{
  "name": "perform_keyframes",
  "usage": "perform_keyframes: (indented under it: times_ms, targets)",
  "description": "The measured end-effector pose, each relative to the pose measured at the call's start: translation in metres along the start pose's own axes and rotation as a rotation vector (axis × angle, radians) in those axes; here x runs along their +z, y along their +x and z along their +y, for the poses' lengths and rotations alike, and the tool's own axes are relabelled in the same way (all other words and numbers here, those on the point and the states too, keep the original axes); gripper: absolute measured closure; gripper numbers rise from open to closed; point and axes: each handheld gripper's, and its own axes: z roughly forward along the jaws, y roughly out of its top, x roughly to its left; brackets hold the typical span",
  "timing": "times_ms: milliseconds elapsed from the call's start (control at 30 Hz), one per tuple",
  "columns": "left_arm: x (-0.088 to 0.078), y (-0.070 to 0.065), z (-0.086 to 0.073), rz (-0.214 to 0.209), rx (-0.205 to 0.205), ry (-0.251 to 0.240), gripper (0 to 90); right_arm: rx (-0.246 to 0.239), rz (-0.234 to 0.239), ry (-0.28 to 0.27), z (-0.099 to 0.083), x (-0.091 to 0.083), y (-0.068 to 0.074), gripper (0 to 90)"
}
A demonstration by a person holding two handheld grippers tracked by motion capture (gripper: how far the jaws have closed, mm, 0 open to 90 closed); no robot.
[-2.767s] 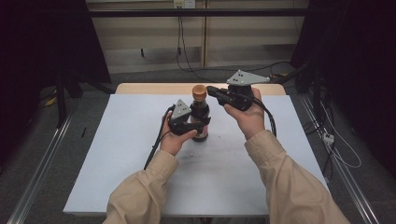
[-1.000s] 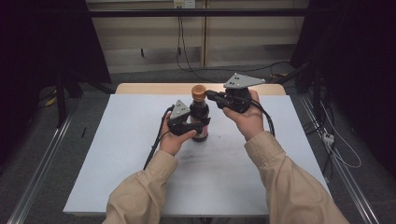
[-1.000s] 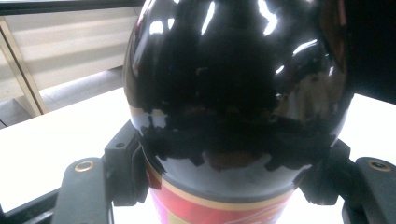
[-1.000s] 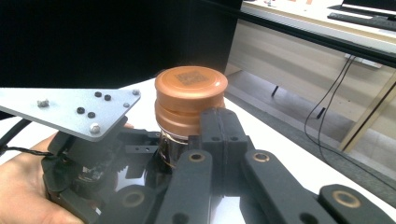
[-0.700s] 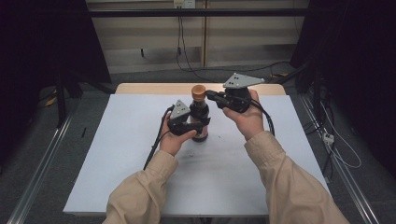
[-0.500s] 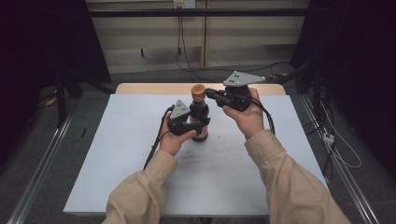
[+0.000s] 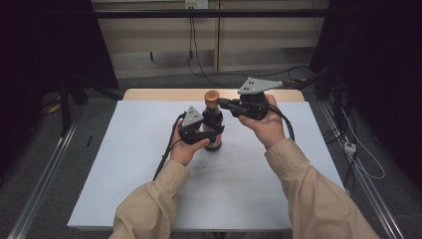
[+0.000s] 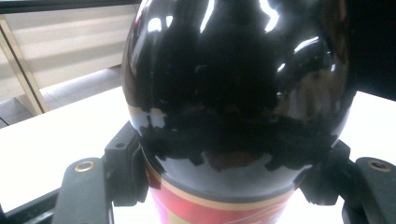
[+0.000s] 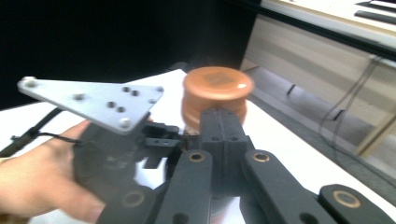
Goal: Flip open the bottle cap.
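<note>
Two grippers at work over a pale bench [image 7: 149,149], one dark bottle [image 7: 213,127] between them. Bottle upright near the middle of the bench, toward its far side, glossy black at the shoulder, red and gold at the label, topped by a brown cap [image 7: 212,97]. Left gripper [image 7: 200,133] held low in the left hand [image 7: 185,149], jaws clamped on either side of the bottle's body just below the shoulder, pads pressed against the glass in the left gripper view. Right gripper [image 7: 223,103] held higher in the right hand [image 7: 263,124], pointed leftward at the bottle's neck, jaws brought together with no gap between them in the right gripper view, tips just under the cap and at or touching the neck; actual contact could not be told. Grey three-cornered plates tilted atop both grippers. Tan sleeves [image 7: 308,194] reaching in from the near edge, black cable [image 7: 166,152] trailing back from the left gripper.
</note>
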Motion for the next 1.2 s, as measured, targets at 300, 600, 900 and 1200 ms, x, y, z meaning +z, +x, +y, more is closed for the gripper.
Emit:
perform_keyframes:
  times_ms: [300, 600, 900, 1200]
  targets:
    - [0.0, -0.001, 0.0, -0.003, 0.007, -0.001, 30.1, 0.022, -0.021, 0.009, -0.003, -0.001, -0.005, 90.0]
    - [0.0, 0.001, 0.0, -0.001, -0.01, 0.0, 30.1, 0.035, 0.002, -0.011, 0.001, 0.001, -0.006, 90.0]
    - [0.0, 0.0, 0.0, 0.003, -0.003, 0.005, 30.1, 0.037, 0.007, -0.028, 0.005, -0.001, -0.008, 90.0]
    - [0.0, 0.0, 0.0, 0.003, -0.003, 0.008, 30.2, 0.049, 0.02, -0.046, 0.009, 0.0, -0.009, 90.0]
